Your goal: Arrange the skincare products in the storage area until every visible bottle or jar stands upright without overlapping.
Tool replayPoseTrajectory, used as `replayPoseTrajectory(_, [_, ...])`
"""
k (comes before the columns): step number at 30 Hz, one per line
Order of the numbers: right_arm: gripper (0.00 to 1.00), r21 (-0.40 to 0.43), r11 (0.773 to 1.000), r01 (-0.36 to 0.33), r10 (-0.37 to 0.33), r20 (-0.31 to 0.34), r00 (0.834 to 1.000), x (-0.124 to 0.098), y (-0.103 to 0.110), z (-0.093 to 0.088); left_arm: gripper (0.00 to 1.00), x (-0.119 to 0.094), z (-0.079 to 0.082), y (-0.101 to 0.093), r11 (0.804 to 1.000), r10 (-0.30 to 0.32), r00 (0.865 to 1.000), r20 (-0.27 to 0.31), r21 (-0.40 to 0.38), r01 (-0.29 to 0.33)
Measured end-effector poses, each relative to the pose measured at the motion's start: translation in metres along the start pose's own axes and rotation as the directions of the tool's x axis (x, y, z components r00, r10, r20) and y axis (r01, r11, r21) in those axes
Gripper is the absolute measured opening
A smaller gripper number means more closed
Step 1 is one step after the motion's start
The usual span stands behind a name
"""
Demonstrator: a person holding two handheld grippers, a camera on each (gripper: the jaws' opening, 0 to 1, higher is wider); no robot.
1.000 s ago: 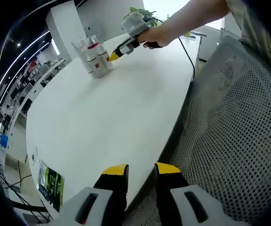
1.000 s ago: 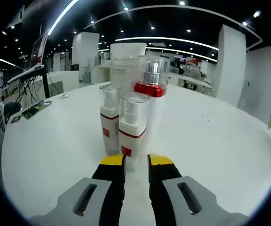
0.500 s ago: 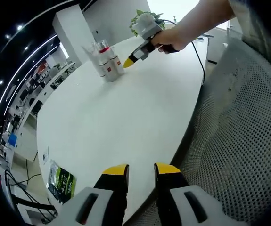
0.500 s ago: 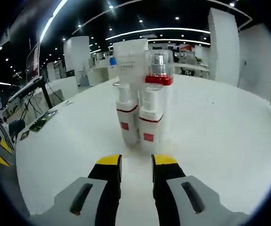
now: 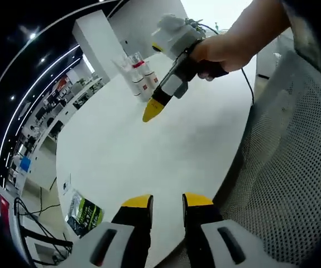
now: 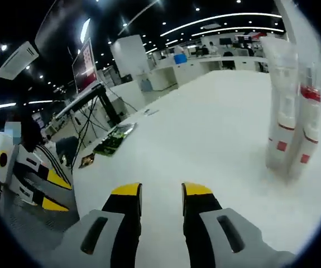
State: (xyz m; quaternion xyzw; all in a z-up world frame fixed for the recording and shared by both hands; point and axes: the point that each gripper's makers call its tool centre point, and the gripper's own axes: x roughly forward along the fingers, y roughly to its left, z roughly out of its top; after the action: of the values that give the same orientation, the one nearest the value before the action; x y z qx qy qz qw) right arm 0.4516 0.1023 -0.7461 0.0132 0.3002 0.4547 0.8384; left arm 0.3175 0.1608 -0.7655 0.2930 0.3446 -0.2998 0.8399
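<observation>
**Bottle cluster off to the right gripper's right**

The white, red-banded pump bottles (image 6: 287,131) are seen upright and huddled on the white round table (image 6: 205,134), ahead-right of the right gripper (image 6: 162,192), the nearer tool. Its jaws stand slightly apart, empty; likewise the left gripper (image 5: 167,202).

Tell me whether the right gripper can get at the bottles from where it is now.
Probably yes. The right gripper is empty, bare white table lies between it and the upright bottles, though it points left of them.
</observation>
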Motion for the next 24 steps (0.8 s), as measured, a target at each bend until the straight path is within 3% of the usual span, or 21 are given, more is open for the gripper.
replayPoseTrajectory(6, [0.29,-0.103,0.988,-0.111,0.116,0.040,0.992,0.036,0.035,0.061,0.21,0.000,-0.002,-0.001,1.000,-0.001,1.000,-0.012,0.011,0.002])
replayPoseTrajectory(10, [0.32,-0.268,0.945,-0.188,0.206,0.041,0.978,0.062,0.067,0.099,0.21,-0.001,-0.003,0.002,1.000,0.009,1.000,-0.011,0.008,-0.009])
replayPoseTrajectory(13, [0.36,-0.287,0.926,-0.244,0.243,-0.037,0.969,0.082,0.083,0.104,0.21,-0.001,-0.003,0.001,1.000,0.007,1.000,-0.013,0.009,-0.007])
replayPoseTrajectory(15, [0.36,-0.377,0.889,-0.259,0.254,-0.064,0.965,0.093,0.092,0.108,0.21,0.000,-0.004,0.000,1.000,0.005,1.000,-0.017,0.005,-0.005])
replayPoseTrajectory(17, [0.38,-0.477,0.830,-0.287,0.251,-0.140,0.958,0.109,0.101,0.105,0.21,-0.001,-0.002,0.002,1.000,0.012,1.000,-0.005,0.002,-0.012])
replayPoseTrajectory(20, [0.45,-0.522,0.780,-0.345,0.241,-0.257,0.936,0.129,0.108,0.093,0.21,-0.001,-0.002,0.001,1.000,0.009,1.000,-0.002,0.004,-0.009])
replayPoseTrajectory(24, [0.46,-0.588,0.715,-0.378,0.206,-0.339,0.918,0.153,0.109,0.088,0.21,0.001,-0.005,-0.002,1.000,-0.004,1.000,-0.023,0.014,0.004])
